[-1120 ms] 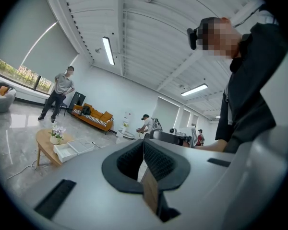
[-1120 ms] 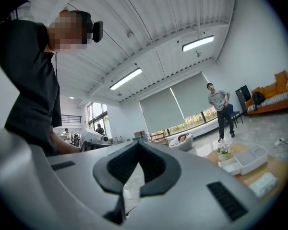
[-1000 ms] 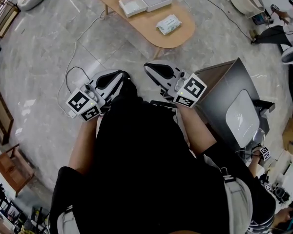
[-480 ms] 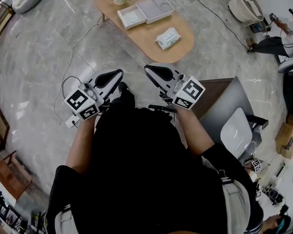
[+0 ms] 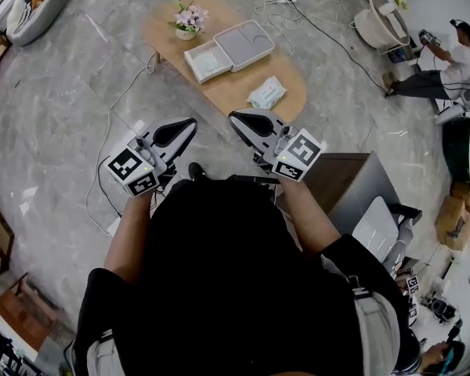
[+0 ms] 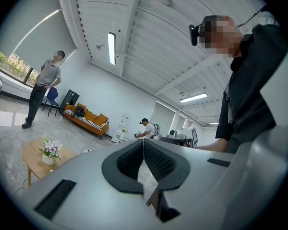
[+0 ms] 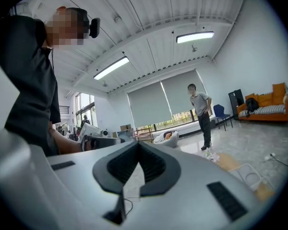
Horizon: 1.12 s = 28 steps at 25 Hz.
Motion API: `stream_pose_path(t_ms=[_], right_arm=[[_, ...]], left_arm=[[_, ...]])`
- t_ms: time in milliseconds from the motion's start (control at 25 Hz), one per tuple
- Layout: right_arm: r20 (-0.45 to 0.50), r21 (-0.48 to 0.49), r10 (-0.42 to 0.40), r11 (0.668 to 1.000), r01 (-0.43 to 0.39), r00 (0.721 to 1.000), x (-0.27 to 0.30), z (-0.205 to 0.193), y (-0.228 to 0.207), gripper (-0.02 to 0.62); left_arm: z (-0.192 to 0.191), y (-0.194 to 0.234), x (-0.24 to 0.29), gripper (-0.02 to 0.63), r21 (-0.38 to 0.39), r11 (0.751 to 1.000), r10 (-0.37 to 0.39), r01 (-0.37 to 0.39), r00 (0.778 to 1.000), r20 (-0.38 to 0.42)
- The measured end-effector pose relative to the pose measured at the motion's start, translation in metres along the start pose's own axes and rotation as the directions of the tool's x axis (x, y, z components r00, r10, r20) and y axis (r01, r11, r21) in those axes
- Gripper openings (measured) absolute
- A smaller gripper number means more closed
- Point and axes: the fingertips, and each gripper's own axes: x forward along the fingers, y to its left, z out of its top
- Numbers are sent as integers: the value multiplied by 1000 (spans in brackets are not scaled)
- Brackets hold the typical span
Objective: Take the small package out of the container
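Well ahead of the left gripper [image 5: 184, 126] and right gripper [image 5: 239, 118], both closed and empty, the container [image 5: 247, 44] rests on a table [image 5: 227, 90].

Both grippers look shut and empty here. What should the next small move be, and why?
Probably step closer to the oval wooden table and open one gripper. The left gripper and right gripper are shut with nothing between the jaws. They are held short of the table, where the white rectangular container sits.
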Motion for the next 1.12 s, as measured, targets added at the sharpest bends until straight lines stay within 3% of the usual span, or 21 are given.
stream_pose_path(t_ms=[320, 760, 960, 1120], right_arm=[[-52, -20, -60, 998, 59, 997, 37, 1, -43, 11], [-87, 51, -68, 996, 72, 994, 71, -11, -109, 11], [-119, 84, -66, 993, 77, 991, 95, -16, -165, 11], [-169, 103, -115, 986, 133, 979, 115, -30, -230, 11]], left_arm=[[17, 62, 11, 18, -27, 1000, -8, 8, 1000, 3], [21, 140, 34, 18, -81, 995, 50, -51, 999, -13], [29, 187, 54, 18, -90, 992, 86, -90, 995, -44], [25, 234, 75, 17, -126, 984, 116, -127, 989, -92]])
